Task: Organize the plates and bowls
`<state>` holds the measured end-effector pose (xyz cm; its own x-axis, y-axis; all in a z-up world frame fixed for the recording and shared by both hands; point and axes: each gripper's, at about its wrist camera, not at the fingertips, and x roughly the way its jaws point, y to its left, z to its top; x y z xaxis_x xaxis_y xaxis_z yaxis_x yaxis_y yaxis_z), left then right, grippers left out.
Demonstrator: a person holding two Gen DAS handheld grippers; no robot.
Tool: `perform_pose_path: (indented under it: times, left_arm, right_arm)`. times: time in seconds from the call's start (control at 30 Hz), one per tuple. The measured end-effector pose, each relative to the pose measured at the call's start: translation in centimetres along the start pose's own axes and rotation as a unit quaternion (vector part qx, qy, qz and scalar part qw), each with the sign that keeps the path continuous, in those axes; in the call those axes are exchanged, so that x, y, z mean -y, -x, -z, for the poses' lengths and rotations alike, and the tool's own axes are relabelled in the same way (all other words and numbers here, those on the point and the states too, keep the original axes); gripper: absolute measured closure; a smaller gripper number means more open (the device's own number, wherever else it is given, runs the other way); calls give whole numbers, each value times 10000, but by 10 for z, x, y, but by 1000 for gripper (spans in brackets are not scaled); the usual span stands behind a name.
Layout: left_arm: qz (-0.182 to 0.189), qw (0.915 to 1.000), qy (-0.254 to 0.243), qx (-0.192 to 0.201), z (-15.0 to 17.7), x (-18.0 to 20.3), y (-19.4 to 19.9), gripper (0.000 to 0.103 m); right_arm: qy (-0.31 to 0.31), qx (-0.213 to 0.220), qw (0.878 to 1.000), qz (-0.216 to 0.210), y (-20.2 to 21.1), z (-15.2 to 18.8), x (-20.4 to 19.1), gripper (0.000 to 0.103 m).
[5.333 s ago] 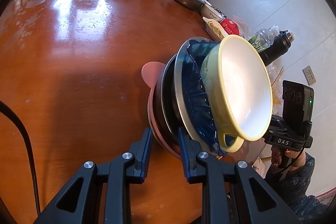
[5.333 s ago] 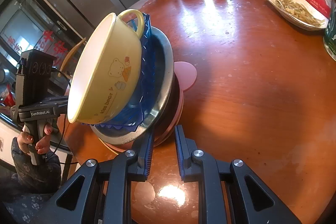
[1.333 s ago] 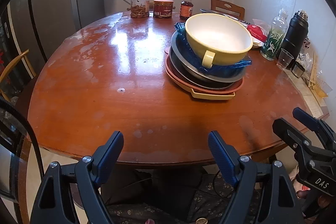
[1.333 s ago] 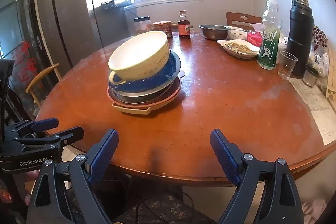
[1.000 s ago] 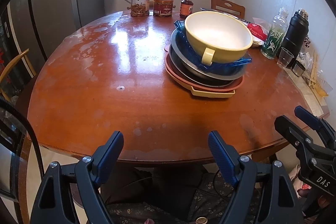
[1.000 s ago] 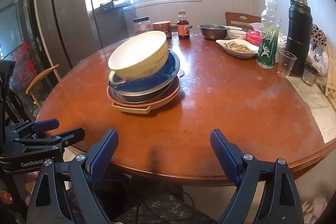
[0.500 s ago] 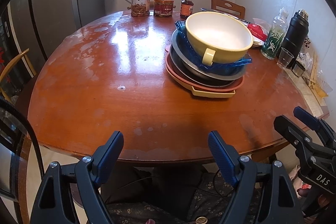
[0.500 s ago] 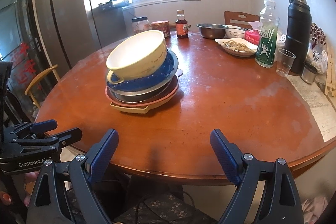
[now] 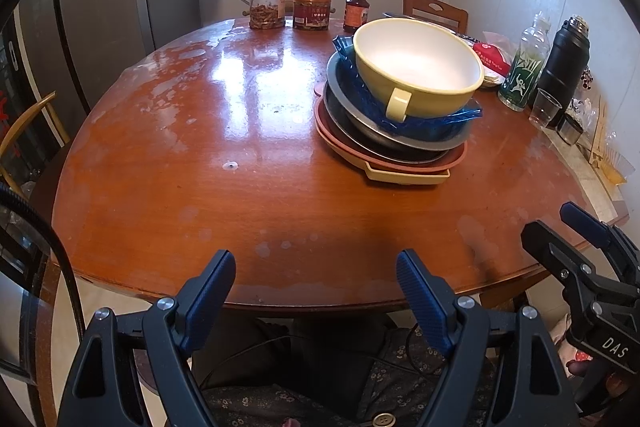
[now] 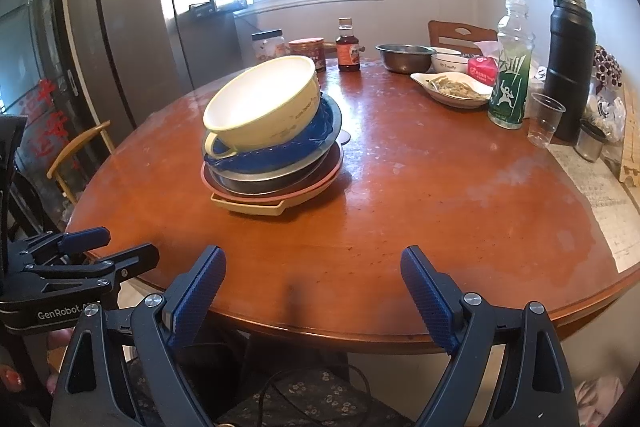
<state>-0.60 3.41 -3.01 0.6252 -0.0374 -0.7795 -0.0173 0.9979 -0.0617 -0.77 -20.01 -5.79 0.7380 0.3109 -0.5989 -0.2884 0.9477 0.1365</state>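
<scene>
Hovering wide-spread, empty left gripper (image 9: 316,283) and right gripper (image 10: 314,281) at the desk's (image 9: 240,195) near edge.
One yellow bowl (image 9: 418,67) tops one stack of plates (image 9: 384,147) mid-desk; bare wood lies left and near of it.

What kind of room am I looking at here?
Most likely a home kitchen or dining room: a round wooden table carries a stack of plates and bowls, a tall steel refrigerator stands by the window, and a dish of food sits beside a black thermos.
</scene>
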Motion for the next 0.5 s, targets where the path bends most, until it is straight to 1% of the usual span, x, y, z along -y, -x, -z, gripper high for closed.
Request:
perform_pose_path:
  times: [0.5]
  left_arm:
    - [4, 10000, -36, -31, -5, 3, -4, 21]
  right_arm:
    - [36, -1, 10000, 56, -2, -3, 1, 13]
